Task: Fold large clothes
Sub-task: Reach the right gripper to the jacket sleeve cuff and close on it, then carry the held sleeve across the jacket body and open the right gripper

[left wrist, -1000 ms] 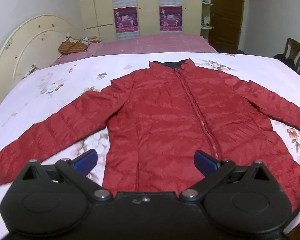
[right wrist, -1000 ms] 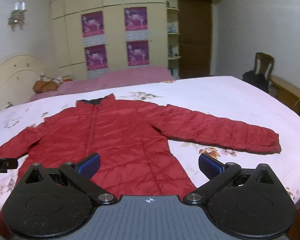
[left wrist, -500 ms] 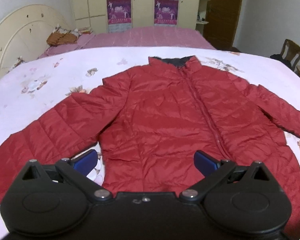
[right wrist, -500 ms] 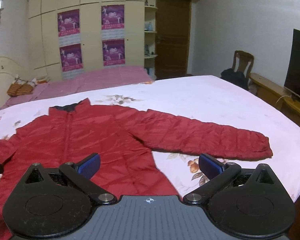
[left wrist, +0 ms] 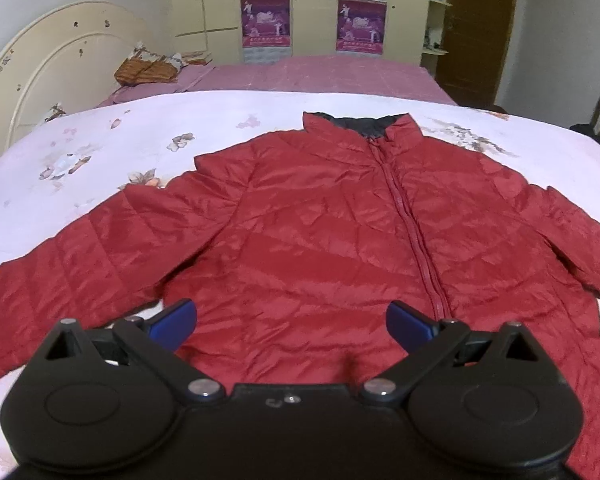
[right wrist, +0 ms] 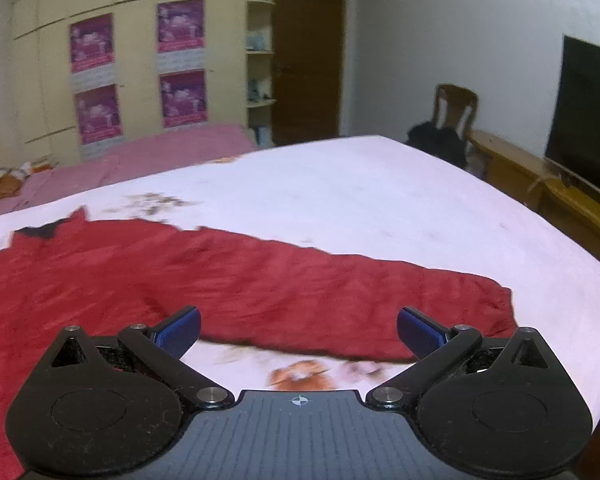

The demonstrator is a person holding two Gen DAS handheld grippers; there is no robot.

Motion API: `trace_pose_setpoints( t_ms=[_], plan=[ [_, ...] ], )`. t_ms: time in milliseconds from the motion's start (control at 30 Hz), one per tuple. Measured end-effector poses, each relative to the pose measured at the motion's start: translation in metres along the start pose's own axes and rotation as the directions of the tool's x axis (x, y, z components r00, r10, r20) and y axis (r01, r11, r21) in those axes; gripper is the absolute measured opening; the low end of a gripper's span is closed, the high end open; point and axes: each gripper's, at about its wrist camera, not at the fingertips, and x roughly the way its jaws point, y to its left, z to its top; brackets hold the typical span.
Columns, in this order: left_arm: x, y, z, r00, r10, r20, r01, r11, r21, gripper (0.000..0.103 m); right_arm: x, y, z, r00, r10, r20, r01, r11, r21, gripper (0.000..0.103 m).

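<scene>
A red quilted jacket (left wrist: 324,240) lies flat and zipped, front up, on a white floral bedspread (left wrist: 100,152), collar at the far side, both sleeves spread out. My left gripper (left wrist: 292,322) is open and empty, low over the jacket's lower front near the left armpit. My right gripper (right wrist: 298,332) is open and empty above the jacket's right sleeve (right wrist: 360,292), whose cuff (right wrist: 500,308) lies to the right. The jacket body (right wrist: 60,288) lies at the left of the right wrist view.
A cream headboard (left wrist: 52,68) stands at the left. A pink bedsheet (left wrist: 320,76) with a brown bundle (left wrist: 148,70) lies beyond. A wardrobe with posters (right wrist: 140,76), a wooden door (right wrist: 308,60), a chair (right wrist: 456,120) and a wooden bench with a television (right wrist: 584,120) stand at the right.
My left gripper moved forward and lower over the jacket's body. My right gripper swung right and lower, towards the right sleeve. Both stayed open.
</scene>
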Motion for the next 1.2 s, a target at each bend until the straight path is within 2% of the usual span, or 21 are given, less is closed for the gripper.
trace_pose_setpoints(
  t_ms=[200,333,500,633,767,800,833,867,933,1000,1033,1067,1200],
  plan=[
    [0.022,-0.021,0.002,0.998,0.046,-0.033,-0.047,0.999,-0.019,0.099,0.04,-0.065,0.001,0.994,-0.106,-0.036,0.108,0.993,0.046,0.103],
    [0.031,-0.032,0.004,0.997,0.066,-0.047,-0.067,0.998,-0.012,0.099,0.066,-0.11,-0.001,0.979,-0.188,-0.08,0.194,0.977,0.088,0.103],
    [0.036,-0.04,0.005,0.995,0.083,-0.056,-0.083,0.997,-0.007,0.098,0.081,-0.148,-0.006,0.956,-0.263,-0.13,0.278,0.953,0.122,0.103],
    [0.037,-0.045,0.006,0.996,0.076,-0.056,-0.076,0.997,0.004,0.094,0.096,-0.16,-0.012,0.948,-0.261,-0.181,0.29,0.943,0.161,0.103],
    [0.037,-0.049,0.007,0.996,0.064,-0.06,-0.063,0.998,0.017,0.092,0.097,-0.166,-0.017,0.964,-0.173,-0.202,0.22,0.946,0.238,0.102],
    [0.037,-0.05,0.007,0.996,0.063,-0.061,-0.062,0.998,0.02,0.091,0.097,-0.167,-0.018,0.965,-0.165,-0.205,0.214,0.945,0.246,0.097],
    [0.037,-0.051,0.007,0.996,0.061,-0.061,-0.06,0.998,0.024,0.091,0.096,-0.168,-0.019,0.967,-0.148,-0.206,0.199,0.945,0.259,0.063],
    [0.037,-0.052,0.007,0.996,0.057,-0.062,-0.055,0.998,0.03,0.09,0.097,-0.169,-0.019,0.971,-0.125,-0.204,0.179,0.945,0.275,0.052],
    [0.036,-0.054,0.008,0.998,0.031,-0.06,-0.029,0.999,0.035,0.088,0.092,-0.169,-0.018,0.974,-0.124,-0.19,0.174,0.945,0.276,0.047],
    [0.035,-0.055,0.009,0.998,0.026,-0.059,-0.024,0.999,0.039,0.088,0.088,-0.167,-0.014,0.979,-0.106,-0.177,0.152,0.95,0.273,0.027],
    [0.035,-0.056,0.01,0.998,0.024,-0.057,-0.021,0.999,0.042,0.087,0.084,-0.166,-0.012,0.982,-0.092,-0.166,0.135,0.953,0.272,0.022],
    [0.034,-0.056,0.011,0.998,0.016,-0.056,-0.013,0.999,0.044,0.087,0.082,-0.163,-0.009,0.985,-0.084,-0.151,0.123,0.955,0.271,0.019],
    [0.031,-0.055,0.015,0.999,-0.002,-0.047,0.003,0.999,0.032,0.084,0.068,-0.143,0.017,0.998,-0.03,-0.059,0.044,0.967,0.25,0.019]
  ],
)
